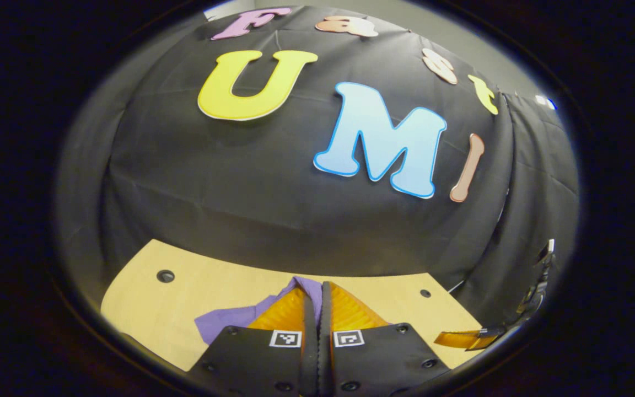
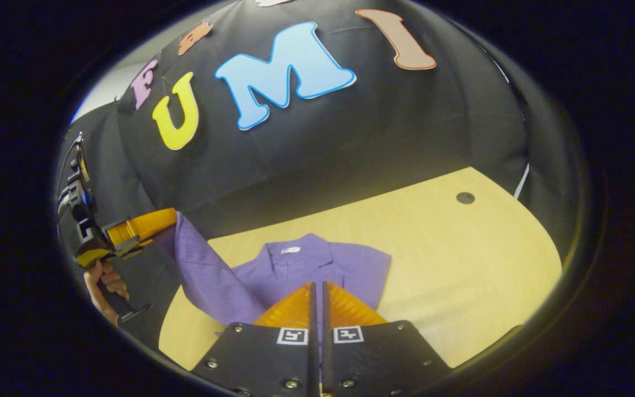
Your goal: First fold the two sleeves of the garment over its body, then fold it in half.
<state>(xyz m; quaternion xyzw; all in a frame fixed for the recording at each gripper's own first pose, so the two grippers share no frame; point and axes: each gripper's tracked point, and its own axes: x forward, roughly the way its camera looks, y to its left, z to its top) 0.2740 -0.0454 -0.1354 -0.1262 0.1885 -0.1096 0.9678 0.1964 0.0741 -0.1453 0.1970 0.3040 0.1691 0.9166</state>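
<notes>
Right gripper view: left tool [image 2: 171,220] raised, clamping purple sleeve [image 2: 196,270] | right tool [image 2: 317,295] closed over shirt [image 2: 323,264]

Both views are evenly and fairly dimly lit, with soft light from above and no hard glare. The pale wooden table [image 2: 461,264] is the brightest surface; the black cloth wall [image 1: 251,182] soaks up light and shows only faint creases. Strong fisheye bending curves the table edge and the wall, more so toward the rim, where the picture darkens and softens. The centre is sharp. The purple shirt [image 2: 317,264] casts only a thin, soft shadow.
</notes>
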